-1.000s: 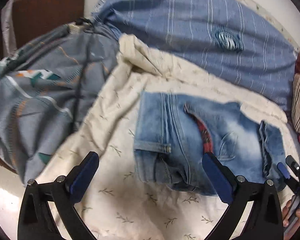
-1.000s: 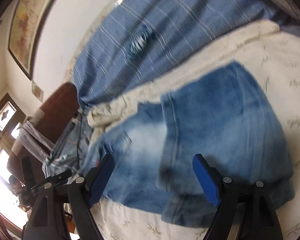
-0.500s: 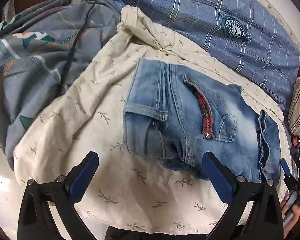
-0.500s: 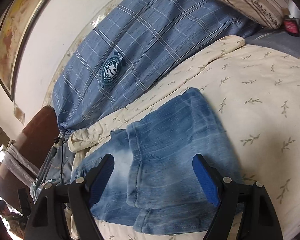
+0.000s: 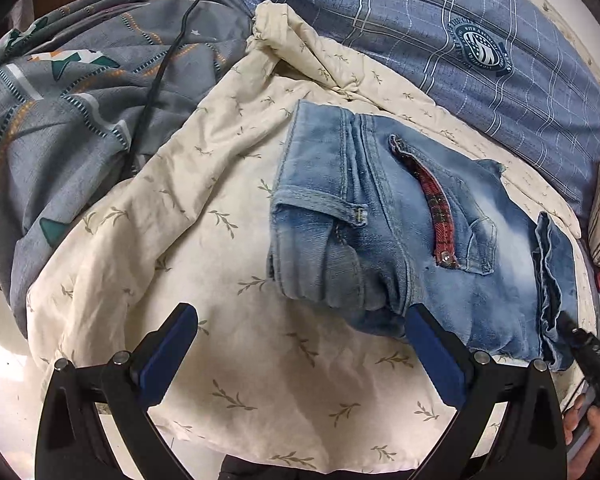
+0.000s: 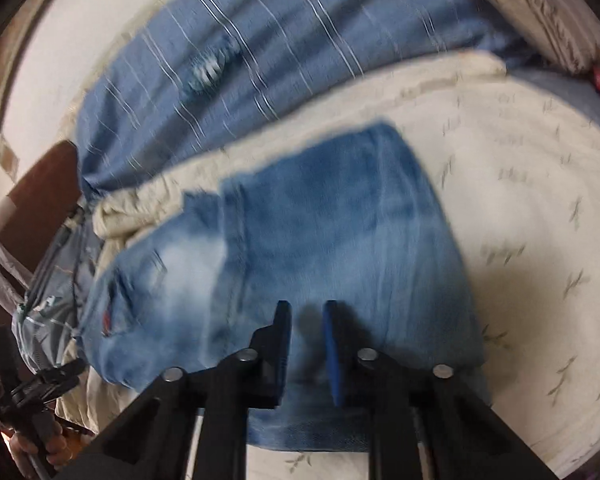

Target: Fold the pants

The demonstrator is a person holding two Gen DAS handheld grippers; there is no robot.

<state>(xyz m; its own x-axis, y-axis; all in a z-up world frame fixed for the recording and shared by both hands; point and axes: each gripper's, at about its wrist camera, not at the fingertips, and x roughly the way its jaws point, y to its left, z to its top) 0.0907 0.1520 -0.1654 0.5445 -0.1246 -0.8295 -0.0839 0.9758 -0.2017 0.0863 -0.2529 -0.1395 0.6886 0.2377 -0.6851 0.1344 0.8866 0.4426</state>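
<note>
**Right gripper nearly closed over the folded jeans, left gripper spread wide**

The right gripper (image 6: 306, 312) has just been closing, and its blue pads now stand almost together, with only a thin gap over the near edge of the jeans (image 6: 340, 232). The view is blurred, so whether any denim is pinched between the pads cannot be told. In the left wrist view, this gripper shows at the far right edge beside the doubled hem, with the person's hand (image 5: 584, 428) below it.

The left gripper (image 5: 300, 320) is released, its jaws spread wide and holding nothing. Its right pad sits just at the lower edge of the jeans; its left pad is over bare cloth.

The jeans lie folded into a compact block, pocket side up, with a red plaid trim (image 5: 436, 204) along the pocket opening. They rest on a cream leaf-print blanket (image 5: 228, 264) spread on the bed. Beyond it is a blue plaid cover (image 5: 440, 20) with a round badge, and to the left a grey patterned quilt (image 5: 60, 120) crossed by a black cable (image 5: 160, 68).
</note>
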